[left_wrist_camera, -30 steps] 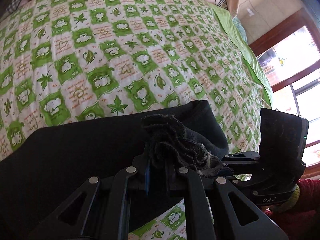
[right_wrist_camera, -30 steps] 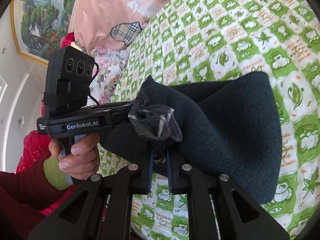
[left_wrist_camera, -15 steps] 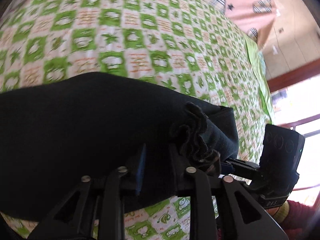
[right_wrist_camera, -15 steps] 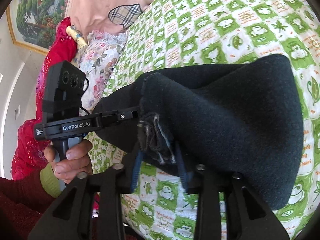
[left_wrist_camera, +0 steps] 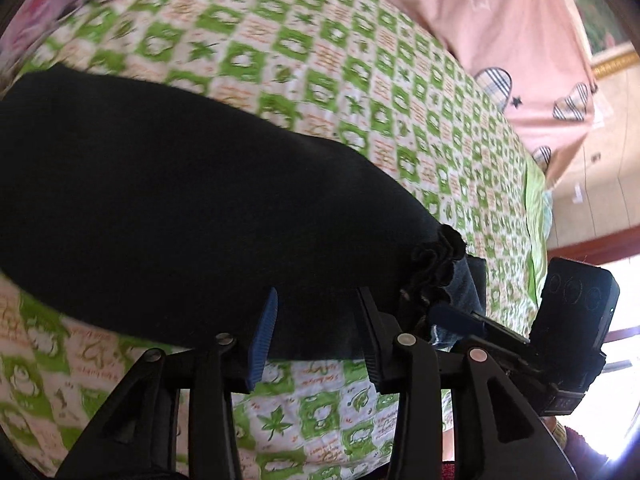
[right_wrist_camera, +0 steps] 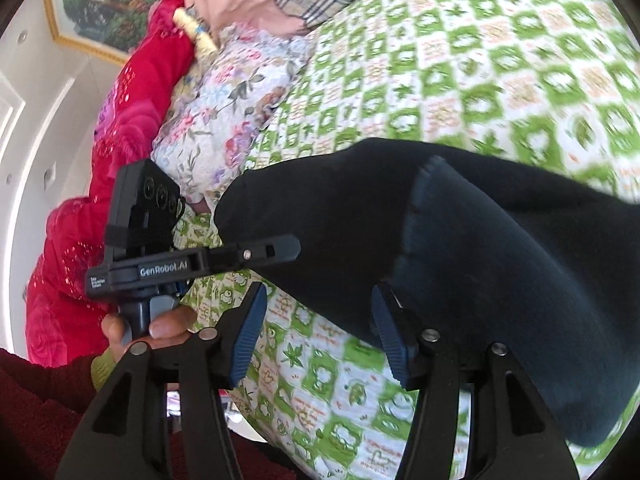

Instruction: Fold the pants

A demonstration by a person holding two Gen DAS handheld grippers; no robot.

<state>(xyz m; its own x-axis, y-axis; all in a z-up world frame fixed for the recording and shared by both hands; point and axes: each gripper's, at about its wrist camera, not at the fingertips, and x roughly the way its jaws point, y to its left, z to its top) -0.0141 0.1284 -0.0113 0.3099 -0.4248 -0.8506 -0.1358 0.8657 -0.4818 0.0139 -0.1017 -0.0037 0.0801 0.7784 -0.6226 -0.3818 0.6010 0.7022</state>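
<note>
The black pants (left_wrist_camera: 168,208) lie folded on the green-and-white checked bedspread (left_wrist_camera: 360,80); they also show in the right wrist view (right_wrist_camera: 480,248), with a cuff edge on top. My left gripper (left_wrist_camera: 316,332) is open at the near edge of the pants, its blue pads apart and nothing between them. My right gripper (right_wrist_camera: 320,340) is open at the near edge of the pants, empty. The other gripper shows in each view: the right one (left_wrist_camera: 520,344) and the left one (right_wrist_camera: 256,252), its fingers lying against the cloth.
A pink quilt with plaid hearts (left_wrist_camera: 500,40) lies at the head of the bed. A floral pillow (right_wrist_camera: 224,112) and a red blanket (right_wrist_camera: 120,140) lie at the bed's left side. A bright window (left_wrist_camera: 616,360) stands at the right.
Both grippers have opened and let go of the bunched pants cuffs they held. The pants have dropped flat onto the bed, folded over.
</note>
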